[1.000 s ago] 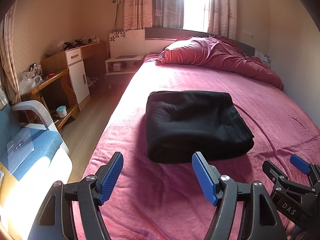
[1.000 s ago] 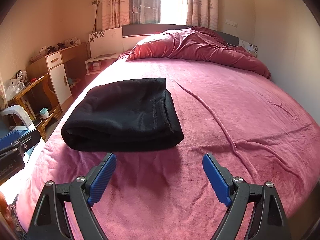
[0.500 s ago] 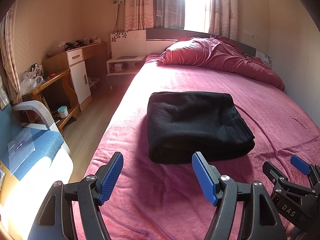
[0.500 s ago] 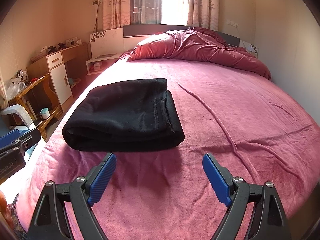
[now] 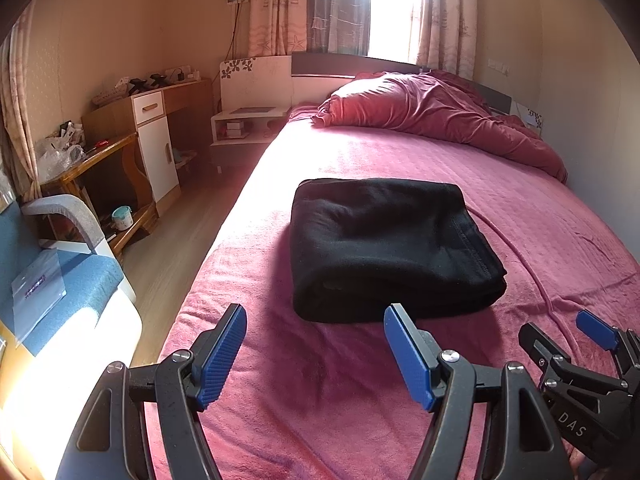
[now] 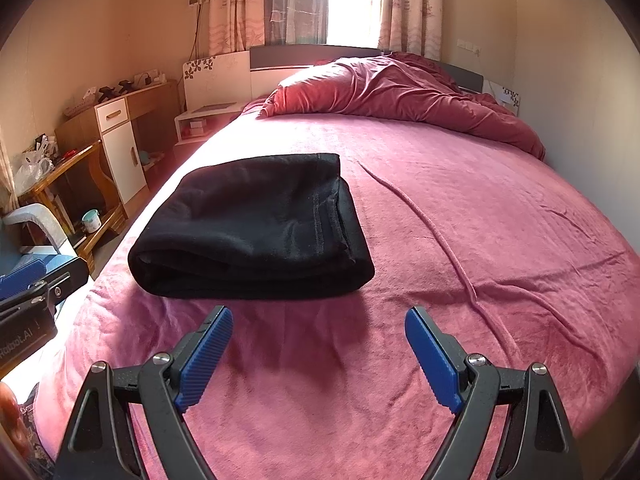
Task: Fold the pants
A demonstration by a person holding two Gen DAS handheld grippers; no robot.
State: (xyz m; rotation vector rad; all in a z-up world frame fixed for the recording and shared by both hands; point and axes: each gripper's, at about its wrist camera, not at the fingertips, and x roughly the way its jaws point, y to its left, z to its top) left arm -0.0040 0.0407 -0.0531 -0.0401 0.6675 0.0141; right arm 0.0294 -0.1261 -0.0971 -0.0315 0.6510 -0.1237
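I am holding both the left gripper and right gripper wide and empty, short of the folded pants on the bed; the job looks finished, so I am avoiding snagging the stack.

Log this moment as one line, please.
pants: folded, on bed | left tool: open, empty | right tool: open, empty | contact: none

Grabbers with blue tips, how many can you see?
2. The left gripper hangs open near the bed's left edge; the right gripper hangs open beside it, both short of the pants.
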